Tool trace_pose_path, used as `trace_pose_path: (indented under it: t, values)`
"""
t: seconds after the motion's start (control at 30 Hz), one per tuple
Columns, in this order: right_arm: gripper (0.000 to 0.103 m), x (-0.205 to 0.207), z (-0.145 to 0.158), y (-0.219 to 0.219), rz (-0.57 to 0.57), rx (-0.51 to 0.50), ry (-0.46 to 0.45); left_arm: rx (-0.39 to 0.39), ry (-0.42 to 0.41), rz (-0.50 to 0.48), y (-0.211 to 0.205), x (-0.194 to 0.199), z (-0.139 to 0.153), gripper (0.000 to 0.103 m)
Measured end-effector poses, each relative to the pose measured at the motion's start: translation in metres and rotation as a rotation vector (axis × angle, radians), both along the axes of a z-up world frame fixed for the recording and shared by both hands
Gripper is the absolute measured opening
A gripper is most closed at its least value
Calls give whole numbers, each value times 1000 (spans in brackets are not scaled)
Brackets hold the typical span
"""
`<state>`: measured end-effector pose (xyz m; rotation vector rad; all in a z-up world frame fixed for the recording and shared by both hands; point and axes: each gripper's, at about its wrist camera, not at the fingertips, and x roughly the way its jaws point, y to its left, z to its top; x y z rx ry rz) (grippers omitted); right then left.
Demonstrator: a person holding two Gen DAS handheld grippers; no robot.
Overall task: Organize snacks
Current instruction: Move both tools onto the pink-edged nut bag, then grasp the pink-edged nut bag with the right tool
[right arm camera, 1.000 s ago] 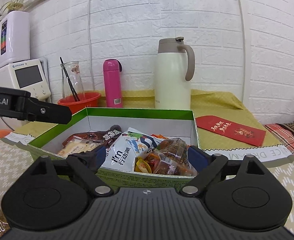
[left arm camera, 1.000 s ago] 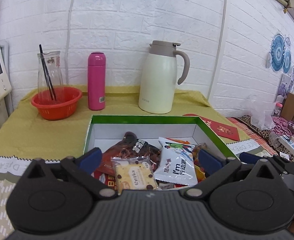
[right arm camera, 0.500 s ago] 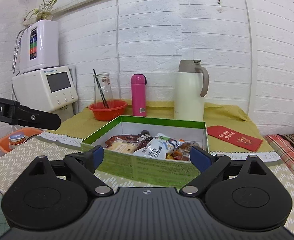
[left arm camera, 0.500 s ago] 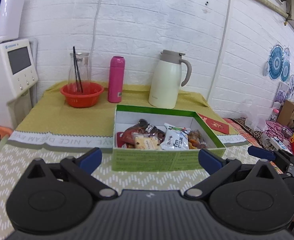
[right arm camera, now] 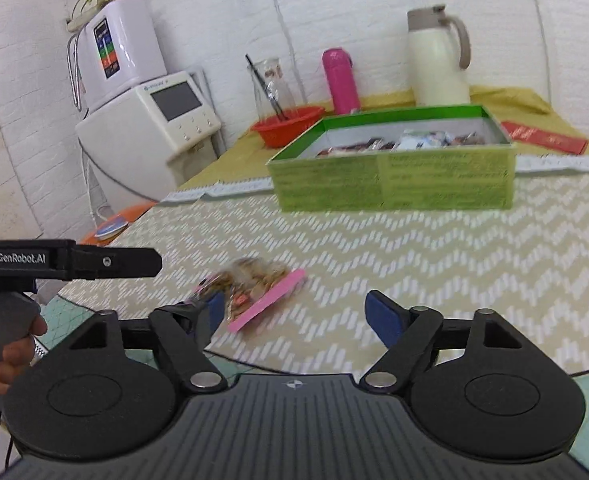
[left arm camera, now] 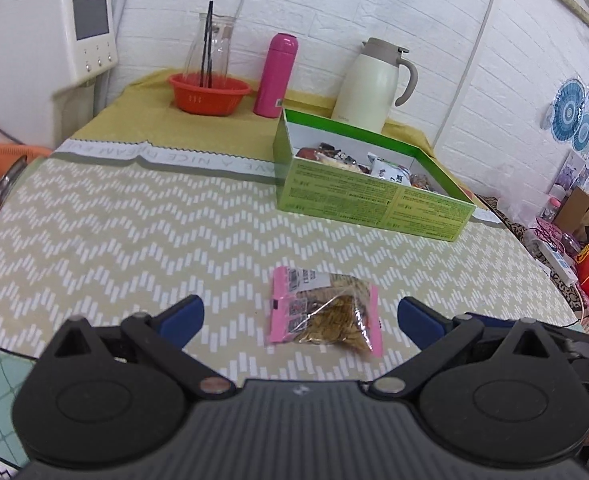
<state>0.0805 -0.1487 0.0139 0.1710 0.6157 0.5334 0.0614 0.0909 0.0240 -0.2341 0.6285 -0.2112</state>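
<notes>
A pink-edged clear snack packet (left arm camera: 325, 311) lies on the chevron tablecloth, just ahead of my open, empty left gripper (left arm camera: 300, 318) and between its blue fingertips. In the right wrist view the same packet (right arm camera: 254, 290) lies left of centre, next to the left fingertip of my open, empty right gripper (right arm camera: 300, 316). A green box (left arm camera: 374, 196) holding several snack packets stands further back; it also shows in the right wrist view (right arm camera: 394, 176). The left gripper's body (right arm camera: 66, 260) shows at the left of the right wrist view.
At the back stand an orange basket (left arm camera: 210, 94) with a glass jar, a pink flask (left arm camera: 275, 76) and a cream jug (left arm camera: 376, 84). A white appliance (left arm camera: 54, 36) stands at the left. A red envelope (right arm camera: 544, 138) lies right of the box.
Both grippers have pulled back from over the green box toward the table's near edge. A pink snack packet on the cloth has come into view in front of them.
</notes>
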Motion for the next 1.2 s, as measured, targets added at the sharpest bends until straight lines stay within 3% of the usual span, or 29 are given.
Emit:
trace_pose_path:
  t: [0.27,0.3,0.33,0.37,0.5,0.57,0.7,0.8,0.97,1.2]
  values:
    - [93,20,-11,40,34,1,57,-24,-16,-28,6,8,-1,102]
    - [87,21,-14,40,29,-18,61,-28,-14,-35,6,10,-2,101]
    - [59,22,-17,40,30,-34,65,-32,-11,-45,5,12,-4,100]
    - [47,22,-19,37,37,-24,60,-34,-6,-50,4,15,-5,99]
    - [32,16,-15,29,54,-64,34,-47,39,-92,-4,27,-17,73]
    - [26,13,-13,26,56,-87,20,-61,55,-107,-9,33,-22,72]
    - [25,10,-15,11,49,-83,25,-76,70,-150,-22,37,-30,72]
    - [27,9,-14,3,35,-85,23,-71,80,-181,-30,39,-34,66]
    - [49,6,-9,2,23,-108,-14,-87,92,-204,-37,40,-37,65]
    - [55,12,-12,2,11,-106,-14,-76,106,-212,-42,45,-41,65]
